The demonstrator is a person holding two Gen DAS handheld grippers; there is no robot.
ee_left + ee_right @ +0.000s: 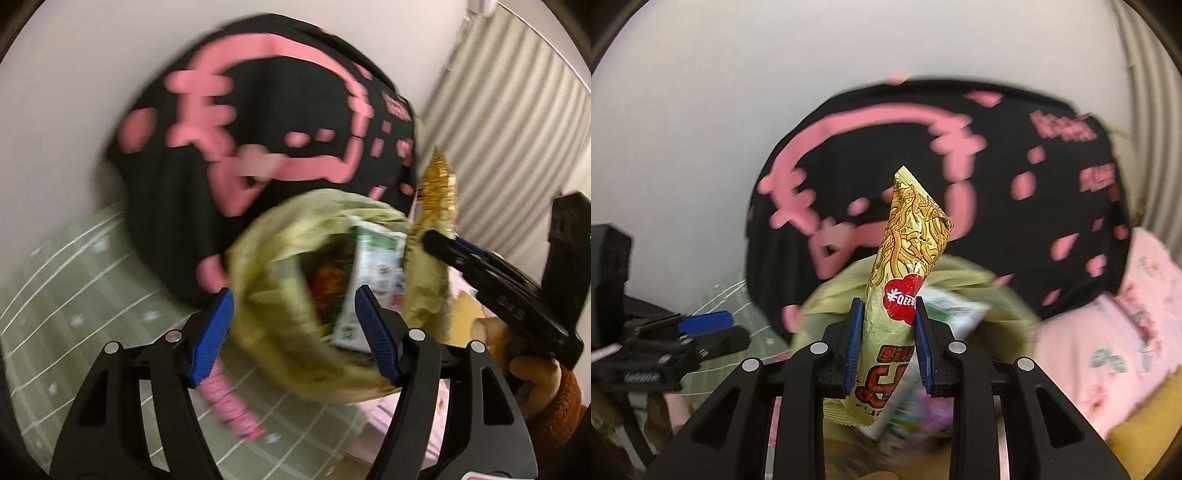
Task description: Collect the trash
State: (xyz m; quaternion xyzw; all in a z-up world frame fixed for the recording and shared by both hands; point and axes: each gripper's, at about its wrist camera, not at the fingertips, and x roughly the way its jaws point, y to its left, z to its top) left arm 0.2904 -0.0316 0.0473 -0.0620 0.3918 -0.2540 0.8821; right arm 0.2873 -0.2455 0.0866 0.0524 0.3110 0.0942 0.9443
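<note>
Only the right wrist view shows the noodle snack wrapper (905, 258) pinched upright between the right gripper (888, 341) pads. The left wrist view shows the left gripper (295, 332) spread wide, gripping nothing, straddling the open yellow-green trash bag (258, 302) holding a green-white packet (373, 273).

Motion blur smears the black cushion's (266, 147) pink print and the bag's (280, 295) contents.
</note>
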